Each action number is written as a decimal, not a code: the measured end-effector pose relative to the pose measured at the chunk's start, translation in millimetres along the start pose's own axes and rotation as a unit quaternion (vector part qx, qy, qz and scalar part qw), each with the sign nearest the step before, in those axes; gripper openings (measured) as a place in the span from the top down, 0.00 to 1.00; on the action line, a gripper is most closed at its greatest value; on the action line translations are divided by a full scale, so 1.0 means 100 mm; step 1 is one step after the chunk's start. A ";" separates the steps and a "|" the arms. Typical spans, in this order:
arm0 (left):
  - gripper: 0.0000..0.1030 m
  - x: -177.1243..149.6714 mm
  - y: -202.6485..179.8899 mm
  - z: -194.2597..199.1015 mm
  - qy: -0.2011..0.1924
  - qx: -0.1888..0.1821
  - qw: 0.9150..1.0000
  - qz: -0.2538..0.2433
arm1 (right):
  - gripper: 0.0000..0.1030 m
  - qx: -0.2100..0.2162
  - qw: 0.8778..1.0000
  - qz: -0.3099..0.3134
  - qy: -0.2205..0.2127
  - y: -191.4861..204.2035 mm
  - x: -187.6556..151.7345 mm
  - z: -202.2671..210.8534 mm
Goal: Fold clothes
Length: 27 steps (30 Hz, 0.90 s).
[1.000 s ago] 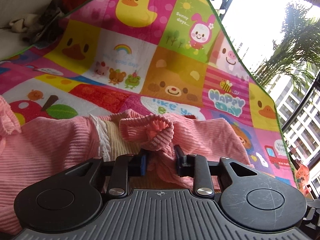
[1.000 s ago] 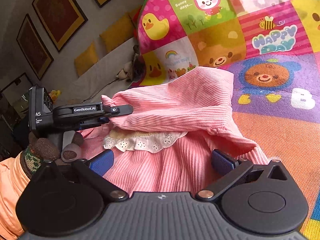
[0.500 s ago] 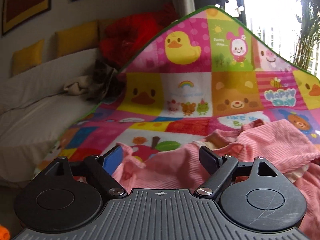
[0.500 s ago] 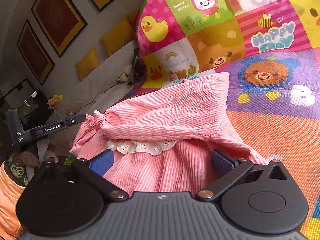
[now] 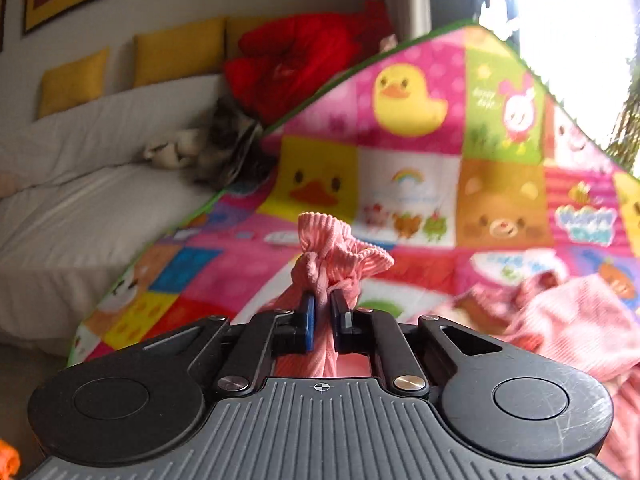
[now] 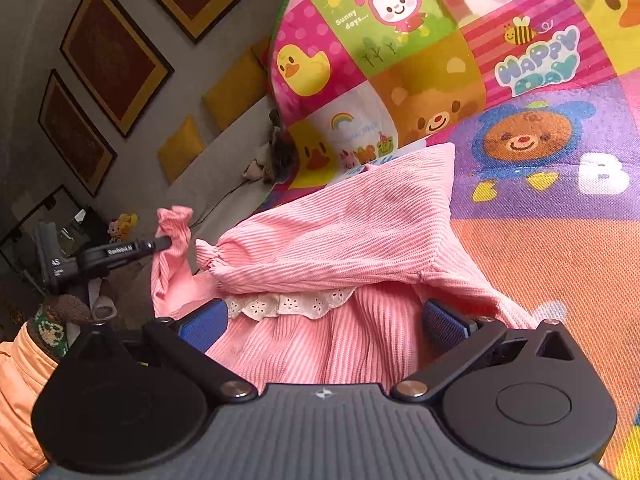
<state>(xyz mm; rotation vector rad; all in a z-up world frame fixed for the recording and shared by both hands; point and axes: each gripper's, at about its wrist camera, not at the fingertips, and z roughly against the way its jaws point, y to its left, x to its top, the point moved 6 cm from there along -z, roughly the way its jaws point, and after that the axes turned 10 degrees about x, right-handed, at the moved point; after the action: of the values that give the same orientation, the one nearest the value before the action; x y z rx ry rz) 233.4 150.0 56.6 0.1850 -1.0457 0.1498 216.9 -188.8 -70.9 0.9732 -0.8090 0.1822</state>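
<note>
bright cartoon play mat covers the floor, with a pink ribbed top lying on it. left gripper has its fingers clamped on a raised cuff. right gripper hovers over the top's body, fingers wide apart.

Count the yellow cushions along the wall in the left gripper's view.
3. One cushion is nearest the left edge, a second is right of it, and a third is partly hidden behind the red fabric; more may be covered.
</note>
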 end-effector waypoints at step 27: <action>0.09 -0.38 -0.71 0.12 0.060 -0.207 0.976 0.022 | 0.29 -0.102 0.986 0.130 0.009 0.39 0.81 -0.16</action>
<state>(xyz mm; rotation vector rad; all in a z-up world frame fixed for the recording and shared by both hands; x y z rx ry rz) 219.4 76.6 23.7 -0.2233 -0.9393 -0.0197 263.7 -170.8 5.5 0.6704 -0.9182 0.3250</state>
